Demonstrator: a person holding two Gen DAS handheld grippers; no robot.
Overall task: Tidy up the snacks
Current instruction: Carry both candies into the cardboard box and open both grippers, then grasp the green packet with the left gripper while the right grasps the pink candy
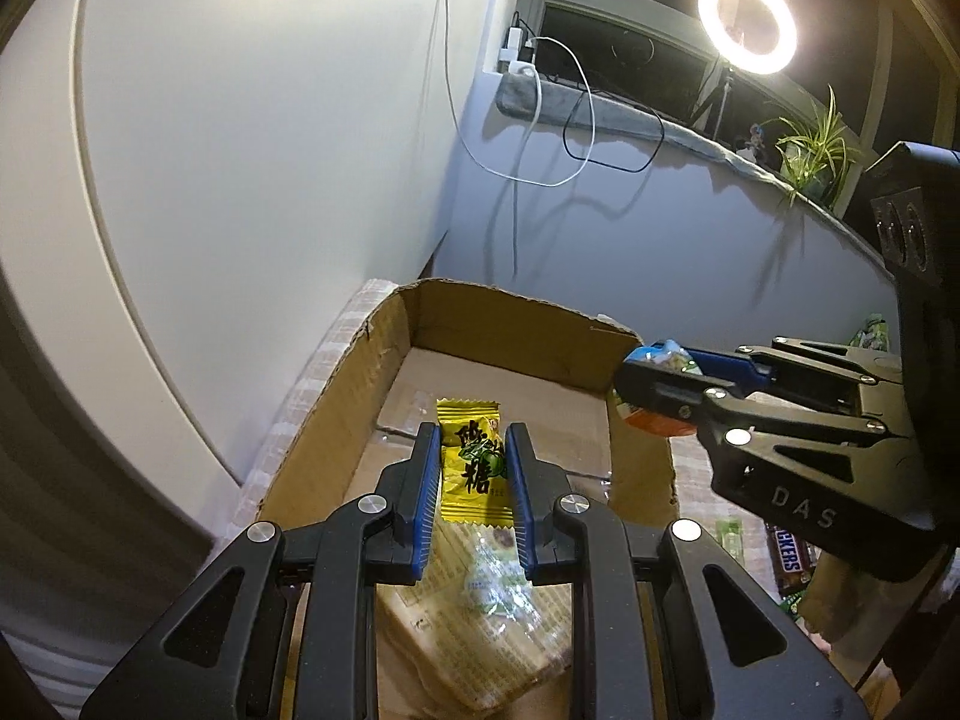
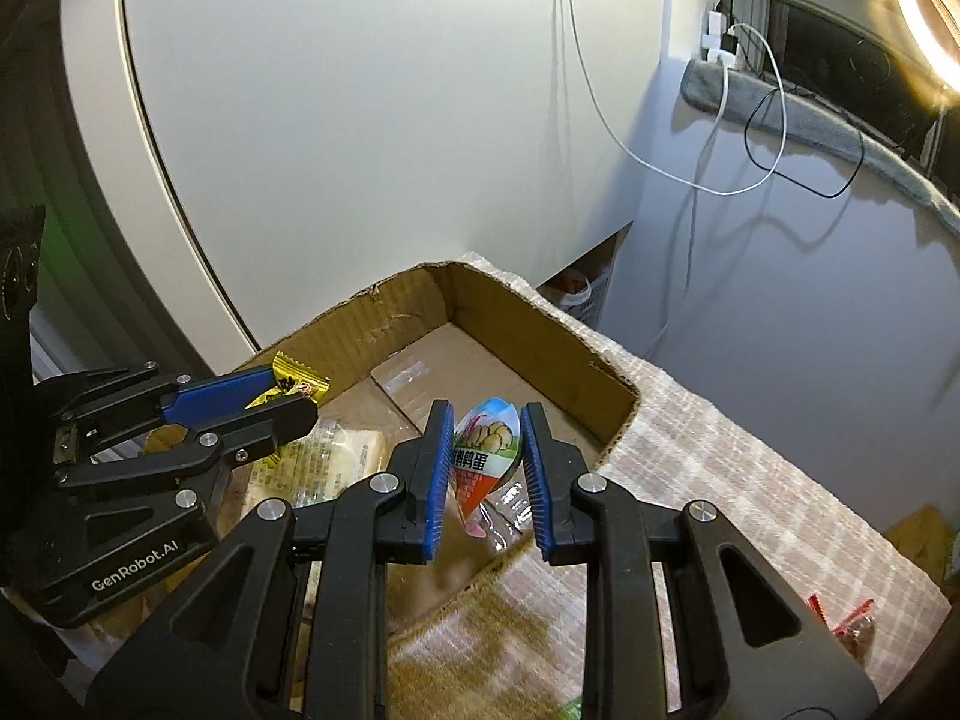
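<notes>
My left gripper [image 1: 471, 438] is shut on a yellow candy packet [image 1: 471, 468] and hangs over the open cardboard box [image 1: 336, 414]. The same gripper [image 2: 294, 396] shows at the left of the right wrist view, the yellow packet [image 2: 297, 383] sticking out past its tips. My right gripper [image 2: 486, 420] is shut on a small egg snack pouch [image 2: 483, 456] with blue, green and orange print, above the box's near right wall [image 2: 576, 354]. In the left wrist view it [image 1: 651, 387] comes in from the right at the box's right wall. A clear-wrapped pale snack pack [image 1: 480, 612] lies in the box below my left gripper.
The box stands on a checked cloth [image 2: 720, 480] beside a white wall panel [image 1: 240, 150]. A Snickers bar [image 1: 789, 552] and green packets lie on the cloth at right. Red-wrapped sweets [image 2: 840, 618] sit near the cloth's right edge. Cables, a ring light [image 1: 747, 21] and a plant [image 1: 810, 150] are behind.
</notes>
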